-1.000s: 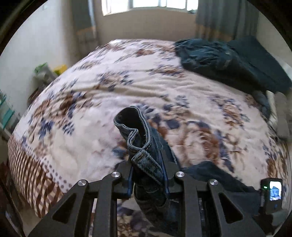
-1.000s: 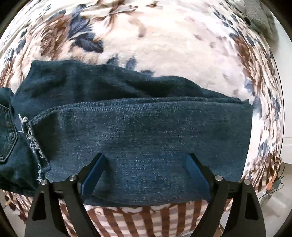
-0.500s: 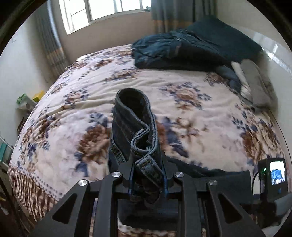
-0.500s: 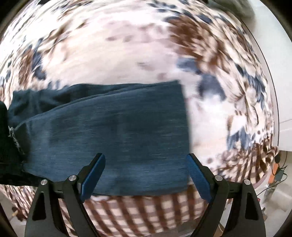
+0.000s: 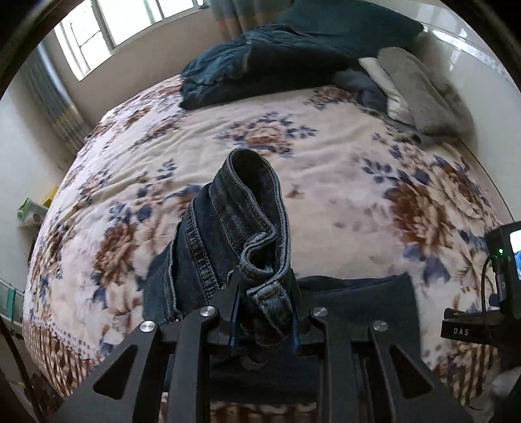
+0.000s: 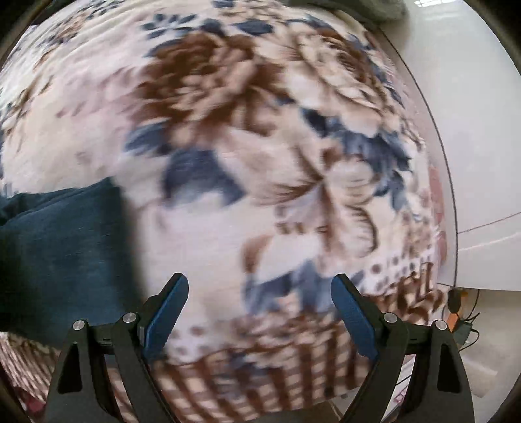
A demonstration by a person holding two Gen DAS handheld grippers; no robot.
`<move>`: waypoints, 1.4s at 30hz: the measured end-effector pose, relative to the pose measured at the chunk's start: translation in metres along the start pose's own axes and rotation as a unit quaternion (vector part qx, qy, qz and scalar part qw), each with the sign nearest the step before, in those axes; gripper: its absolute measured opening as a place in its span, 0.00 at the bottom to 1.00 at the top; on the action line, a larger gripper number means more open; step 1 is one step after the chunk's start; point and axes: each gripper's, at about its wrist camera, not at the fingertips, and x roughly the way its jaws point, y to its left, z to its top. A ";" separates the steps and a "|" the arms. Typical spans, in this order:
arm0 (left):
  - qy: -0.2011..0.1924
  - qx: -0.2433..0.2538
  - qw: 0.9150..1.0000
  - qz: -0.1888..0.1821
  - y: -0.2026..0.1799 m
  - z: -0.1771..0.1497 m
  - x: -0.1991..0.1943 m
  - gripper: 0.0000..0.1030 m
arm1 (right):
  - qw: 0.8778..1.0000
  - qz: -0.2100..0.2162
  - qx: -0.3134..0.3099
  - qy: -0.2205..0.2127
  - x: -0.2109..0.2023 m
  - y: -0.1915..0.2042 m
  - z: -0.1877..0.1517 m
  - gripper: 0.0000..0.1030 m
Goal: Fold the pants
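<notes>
Right gripper [image 6: 259,312] swung off jeans since a second ago; now jaws spread wide over bare floral blanket [image 6: 228,136], denim only at its left edge. Left gripper [image 5: 264,294] clenched on jeans [image 5: 247,221] waistband, folded legs beneath. Ahead: dark bedding heap [image 5: 260,58], grey pillows [image 5: 420,91], window [image 5: 130,29] beyond.

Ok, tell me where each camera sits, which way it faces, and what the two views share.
Left wrist: on the left gripper, facing across the bed toward the window; its fingers clamp the jeans.
Right wrist: on the right gripper, looking down at the bed's near edge; fingers apart, nothing between them.
Shared: floral bedspread and jeans.
</notes>
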 end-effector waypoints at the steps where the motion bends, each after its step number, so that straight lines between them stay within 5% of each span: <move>1: 0.002 0.008 1.000 -0.003 -0.010 0.001 0.001 0.19 | 1.000 0.000 0.004 0.002 0.004 -0.011 0.001 0.89; 10: 0.016 0.068 0.997 -0.038 -0.088 -0.005 0.004 0.19 | 0.999 0.000 0.036 0.018 0.036 -0.062 0.001 0.89; 18: 0.036 0.120 0.990 -0.069 -0.149 -0.022 0.008 0.19 | 0.998 -0.040 0.049 0.030 0.072 -0.126 -0.005 0.89; 29: 0.057 0.140 0.986 -0.076 -0.169 -0.035 0.022 0.19 | 0.987 -0.075 0.132 0.059 0.107 -0.225 -0.008 0.89; 36: 0.064 0.161 0.982 -0.080 -0.184 -0.055 0.035 0.19 | 0.986 -0.077 0.133 0.071 0.114 -0.229 -0.006 0.89; 42: 0.052 0.240 0.968 -0.055 -0.210 -0.088 0.048 0.20 | 0.986 -0.086 0.116 0.081 0.122 -0.221 -0.004 0.89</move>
